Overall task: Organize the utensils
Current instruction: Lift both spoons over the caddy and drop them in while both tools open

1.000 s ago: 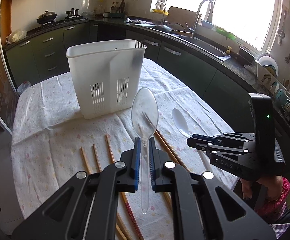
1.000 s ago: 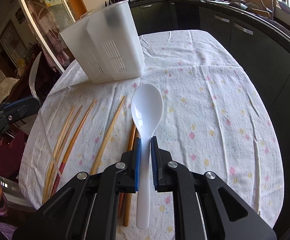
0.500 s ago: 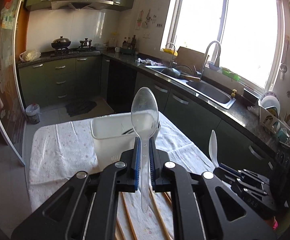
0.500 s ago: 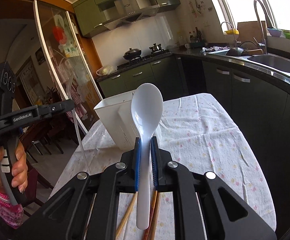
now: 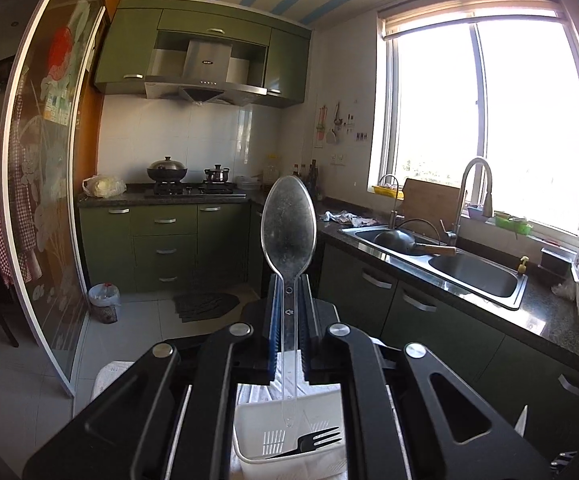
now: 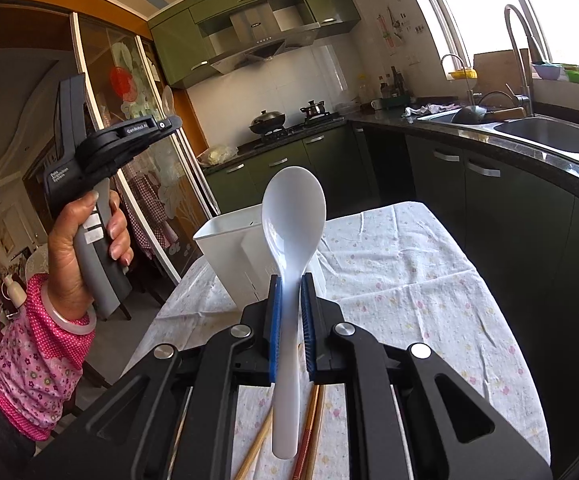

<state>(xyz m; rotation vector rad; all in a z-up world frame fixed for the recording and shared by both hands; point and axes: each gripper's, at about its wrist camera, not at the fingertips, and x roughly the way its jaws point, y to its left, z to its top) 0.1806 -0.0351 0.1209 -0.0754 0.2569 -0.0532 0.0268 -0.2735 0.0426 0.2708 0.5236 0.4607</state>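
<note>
My left gripper (image 5: 289, 284) is shut on the handle of a clear plastic spoon (image 5: 288, 228), bowl pointing up, held high above the white utensil caddy (image 5: 289, 432); a black fork (image 5: 309, 442) lies inside the caddy. My right gripper (image 6: 289, 284) is shut on a white plastic spoon (image 6: 293, 212), bowl up, above the table. In the right wrist view the caddy (image 6: 233, 248) stands at the table's far left, and the left gripper (image 6: 169, 122) is raised at upper left in a person's hand (image 6: 77, 248). Wooden chopsticks (image 6: 313, 428) lie on the cloth below.
A flowered tablecloth (image 6: 409, 280) covers the table. Green kitchen cabinets (image 5: 161, 248), a stove with pots (image 5: 169, 170) and a steel sink (image 5: 449, 264) line the walls behind. A glass sliding door (image 5: 45, 200) stands on the left.
Both grippers rose from the table with their spoons and tilted up towards level. The left one climbed further and now hangs over the caddy's opening.
</note>
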